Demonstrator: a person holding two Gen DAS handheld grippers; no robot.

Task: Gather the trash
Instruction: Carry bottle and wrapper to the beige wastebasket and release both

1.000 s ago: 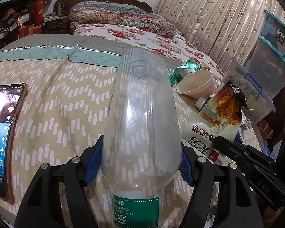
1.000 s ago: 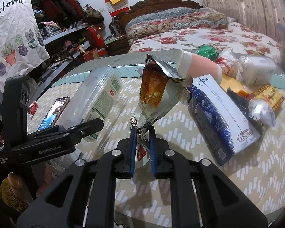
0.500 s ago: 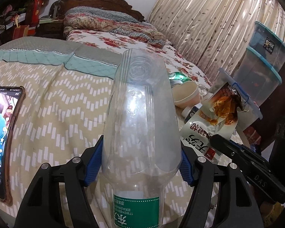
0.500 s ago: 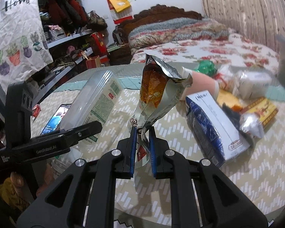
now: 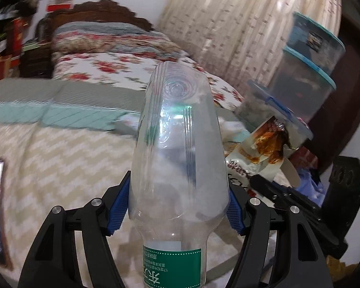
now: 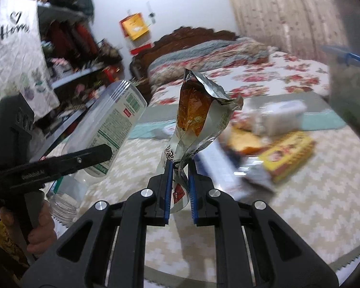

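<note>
Table [image 6: 300, 206] edge near, bottle [image 5: 177, 158] lifted.

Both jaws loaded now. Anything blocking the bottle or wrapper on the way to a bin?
No bin shows in either view, so that path cannot be judged. The left gripper clamps the plastic bottle; the right gripper pinches the snack wrapper.

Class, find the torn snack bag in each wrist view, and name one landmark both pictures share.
Left wrist view: snack bag at right of centre, beside the clear bottle.
Right wrist view: snack bag at centre, rising from the right gripper.
Shared landmark: the flowered bed.
</note>
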